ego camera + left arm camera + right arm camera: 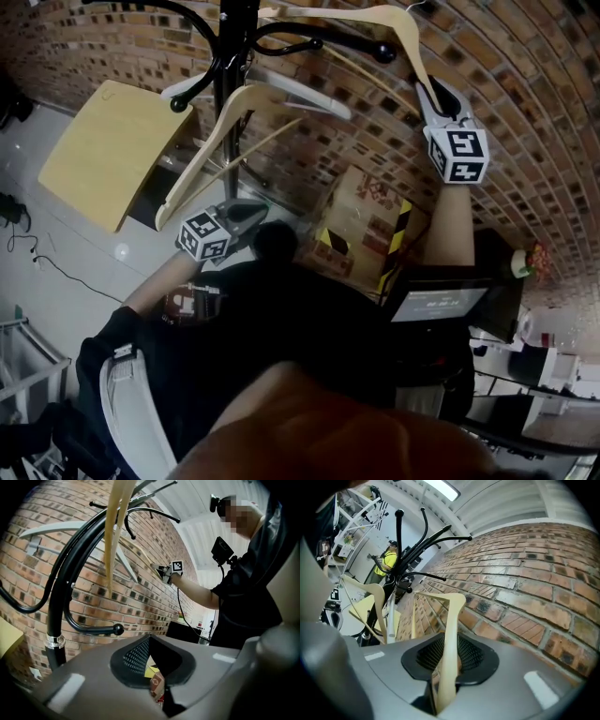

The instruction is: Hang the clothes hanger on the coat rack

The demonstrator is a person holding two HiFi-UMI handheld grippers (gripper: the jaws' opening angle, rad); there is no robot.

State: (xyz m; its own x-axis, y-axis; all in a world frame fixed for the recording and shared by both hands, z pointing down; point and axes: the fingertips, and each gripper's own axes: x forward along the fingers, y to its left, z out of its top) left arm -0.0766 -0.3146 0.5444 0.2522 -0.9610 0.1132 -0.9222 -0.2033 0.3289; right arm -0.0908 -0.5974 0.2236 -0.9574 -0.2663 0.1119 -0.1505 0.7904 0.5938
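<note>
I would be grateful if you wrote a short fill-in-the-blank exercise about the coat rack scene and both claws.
1. The right claw is shut on a pale wooden clothes hanger, while the left claw holds ____.
2. The black metal coat rack stands in front of a wall built of red ____.
3. The round knobs on the rack are coloured ____.
Missing words: nothing; bricks; black.

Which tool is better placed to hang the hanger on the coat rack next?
Right. The right tool grips the wooden hanger up by the hooks of the coat rack; the left tool sits lower, open and empty.
</note>
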